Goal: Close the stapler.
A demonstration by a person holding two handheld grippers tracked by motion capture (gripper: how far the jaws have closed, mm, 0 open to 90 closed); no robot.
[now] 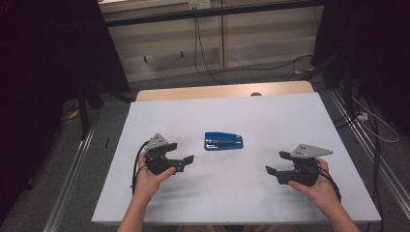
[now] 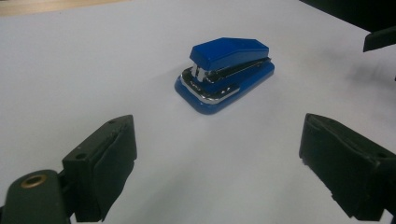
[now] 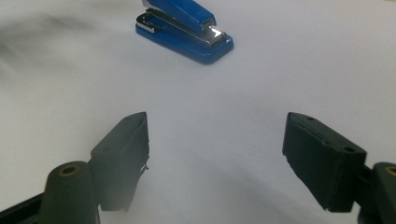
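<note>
The stapler (image 1: pixel 223 141) is lying near the middle of the desk (image 1: pixel 290 116), its long axis running parallel to the near edge. The left gripper (image 1: pixel 185 162) is sitting nearer to it, jaws gaping and empty, pointing at its left end. The right gripper (image 1: pixel 275 163), likewise open and empty, is hovering farther off toward the right edge.

The stapler (image 2: pixel 225 73) looks like glossy blue plastic, smooth on its top cover and base, with bright, polished metal between the two that catches the light. The tabletop (image 1: pixel 270 116) carries a matt white covering, smooth and even; along its far edge a strip of pale wood shows, with a dull finish. The fingers (image 2: pixel 107 163) of both grippers look like matt black plastic with slightly rough pads.
</note>
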